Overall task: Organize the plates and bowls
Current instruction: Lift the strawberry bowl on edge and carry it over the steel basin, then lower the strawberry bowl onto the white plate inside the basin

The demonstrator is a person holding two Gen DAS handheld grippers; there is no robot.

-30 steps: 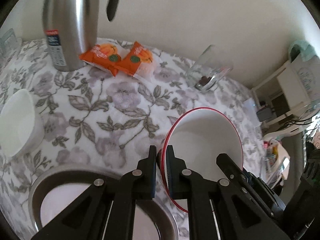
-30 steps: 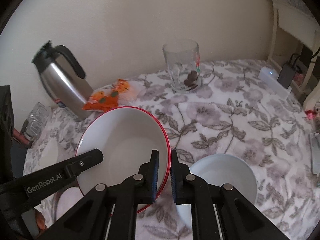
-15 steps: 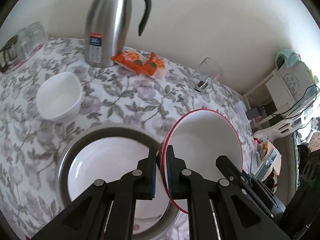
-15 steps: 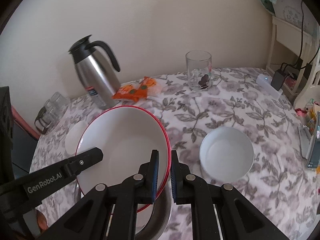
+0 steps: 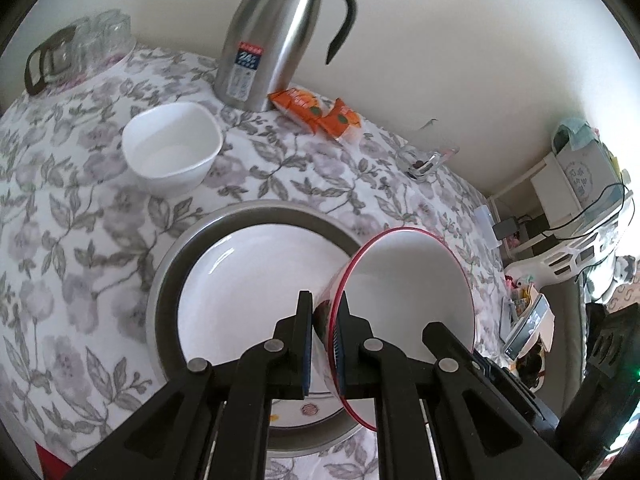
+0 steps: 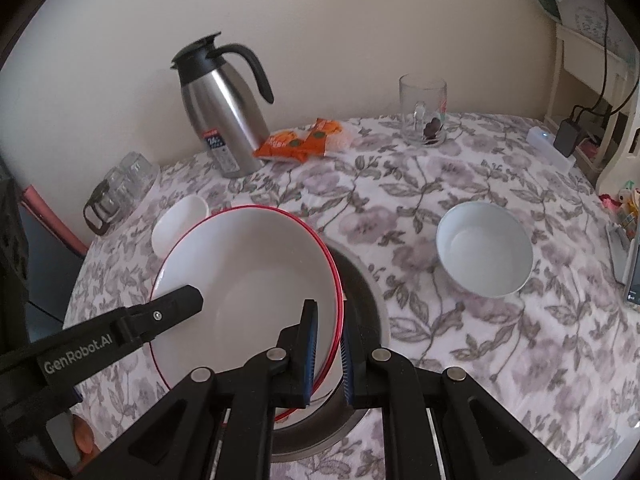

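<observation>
so we've got the red-rimmed bowl (image 5: pixel 412 292) pinched from both sides here, left gripper (image 5: pixel 323 344) clamped on its left rim and right gripper (image 6: pixel 329 354) clamped on the right rim, each with one pad inside the bowl and one outside, jaws squeezed tight on the wall. the bowl sits tilted in the air between them, above the near right part of a big grey-rimmed plate (image 5: pixel 188 240) with a white centre, which lies flat on the floral tablecloth (image 6: pixel 460 184). in the right wrist view the bowl covers most of that plate and we only see a dark arc of its rim peeking out on the right. off to the far left of the plate there's a small white squarish bowl (image 5: pixel 172 148), empty, sitting on the cloth apart from the plate. on the right side of the table is a pale blue bowl (image 6: pixel 485 254), also empty and well apart from the plate. at the far edge by the wall stands a steel thermos jug (image 6: pixel 222 108) with a black lid and handle, and just right of it lie two orange snack packets (image 6: pixel 302 142), touching the jug's base or nearly so. further right is a clear glass mug (image 6: pixel 423 110) with something dark in the bottom. far left edge has some upturned glasses in a rack (image 5: pixel 76 50). can't tell whether the bowl's lower edge touches the plate.
</observation>
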